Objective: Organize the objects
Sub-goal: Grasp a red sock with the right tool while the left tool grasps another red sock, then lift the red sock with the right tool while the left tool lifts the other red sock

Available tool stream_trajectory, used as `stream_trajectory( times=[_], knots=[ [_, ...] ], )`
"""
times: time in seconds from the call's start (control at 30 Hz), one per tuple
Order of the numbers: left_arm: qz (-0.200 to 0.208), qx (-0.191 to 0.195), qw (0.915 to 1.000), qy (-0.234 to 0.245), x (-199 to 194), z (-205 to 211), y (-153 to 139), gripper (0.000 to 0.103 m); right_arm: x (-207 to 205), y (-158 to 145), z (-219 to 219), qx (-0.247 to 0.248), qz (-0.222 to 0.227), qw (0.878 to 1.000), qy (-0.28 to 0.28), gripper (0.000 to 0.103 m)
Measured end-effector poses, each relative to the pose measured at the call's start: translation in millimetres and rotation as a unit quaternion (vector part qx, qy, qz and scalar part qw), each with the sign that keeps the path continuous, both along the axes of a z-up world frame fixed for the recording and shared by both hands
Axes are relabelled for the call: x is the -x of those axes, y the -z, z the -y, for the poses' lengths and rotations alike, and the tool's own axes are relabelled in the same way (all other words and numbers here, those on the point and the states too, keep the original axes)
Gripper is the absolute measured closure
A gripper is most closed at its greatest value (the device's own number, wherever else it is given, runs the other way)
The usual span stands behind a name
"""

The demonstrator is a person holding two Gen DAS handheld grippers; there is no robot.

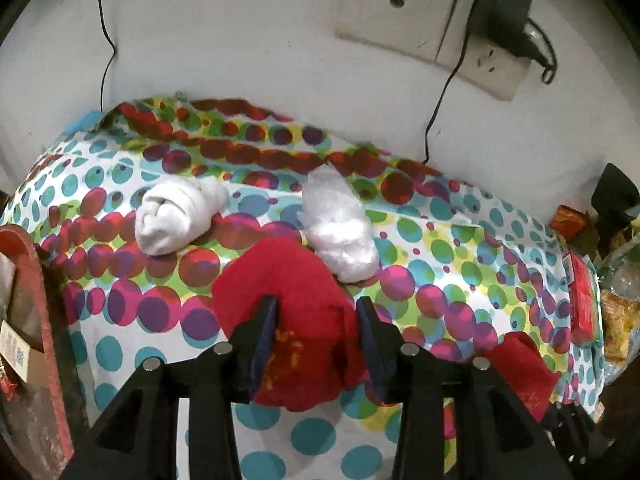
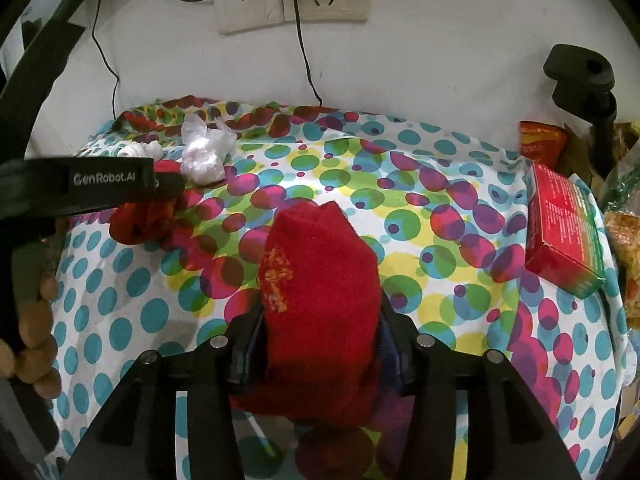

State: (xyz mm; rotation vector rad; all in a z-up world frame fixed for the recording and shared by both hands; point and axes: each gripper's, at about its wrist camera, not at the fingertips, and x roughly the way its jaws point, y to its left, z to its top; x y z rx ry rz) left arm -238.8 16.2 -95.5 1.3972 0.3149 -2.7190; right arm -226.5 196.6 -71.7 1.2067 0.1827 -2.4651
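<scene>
The right gripper [image 2: 320,320] is clamped on a red sock [image 2: 320,292] at the cloth's six o'clock. The left gripper [image 1: 316,312] stands apart around a second red sock [image 1: 292,300], pads seemingly clear of it. At eleven o'clock lies a white sock roll [image 1: 176,216]. If the left gripper lifts without closing first, that sock would likely slip free.

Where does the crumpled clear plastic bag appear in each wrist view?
Left wrist view: the crumpled plastic bag lies at centre, just beyond the red sock between that gripper's fingers.
Right wrist view: the same bag sits in the upper left, near the table's far edge.
Shared landmark: the wall socket plate above the dotted tablecloth.
</scene>
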Motion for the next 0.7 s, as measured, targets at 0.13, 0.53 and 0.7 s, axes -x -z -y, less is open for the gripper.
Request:
stream_trajectory(
  times=[0.13,0.53,0.7],
  knots=[
    [-0.012,0.028,0.9991,0.03,-3,-4,3,0.062,0,0,-1,0.004,0.002,1.0,-0.002,0.054],
    [-0.045,0.038,0.9961,0.066,-15,-4,8,0.062,-2,0,2,0.003,0.001,1.0,-0.002,0.053],
    [-0.058,0.065,0.9939,0.067,-22,-11,10,0.063,-2,1,3,0.005,0.002,1.0,-0.002,0.052]
  ],
)
